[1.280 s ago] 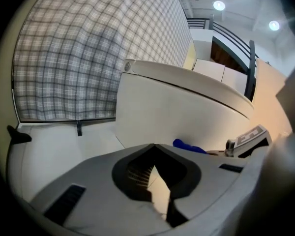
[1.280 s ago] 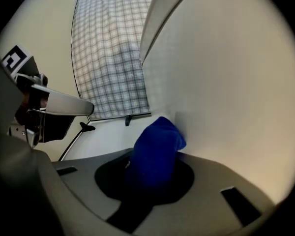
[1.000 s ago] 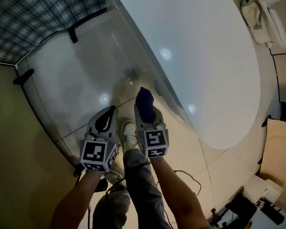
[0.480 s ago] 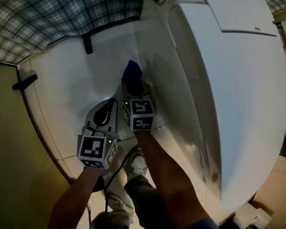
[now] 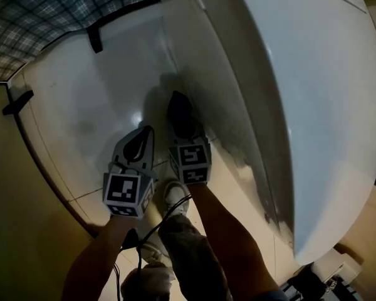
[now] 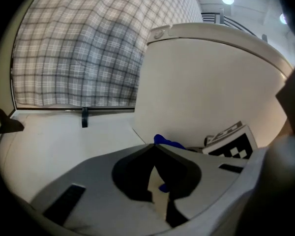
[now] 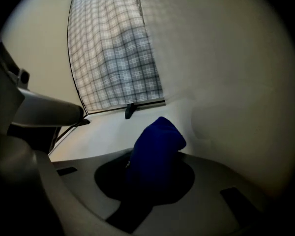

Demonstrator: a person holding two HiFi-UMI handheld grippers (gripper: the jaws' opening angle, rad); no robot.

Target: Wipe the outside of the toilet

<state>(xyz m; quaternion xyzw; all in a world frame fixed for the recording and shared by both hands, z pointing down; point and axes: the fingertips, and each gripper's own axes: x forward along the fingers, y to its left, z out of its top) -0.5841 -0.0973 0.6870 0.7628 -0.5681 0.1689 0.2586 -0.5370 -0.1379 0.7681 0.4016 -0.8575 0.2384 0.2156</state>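
– Down at the foot of the toilet (image 5: 301, 93), where its side meets the floor (image 5: 94, 105), how far along does the wiping look?
– Partway at best, I judge. The right gripper (image 5: 184, 130) has its jaws clamped on a blue cloth (image 5: 179, 113), and the cloth's bunched end sits against the low side wall, or just short of it; I cannot tell which.
– And the left gripper (image 5: 138, 152)?
– Its jaws are closed tip to tip with nothing between them. It hangs just beside the right one, apart from the toilet.
– What shows as done?
– Little I can vouch for. Grey mottling lies along the side toward the front, but I cannot say whether it is damp or shadow. The top and the front curve look left to do.
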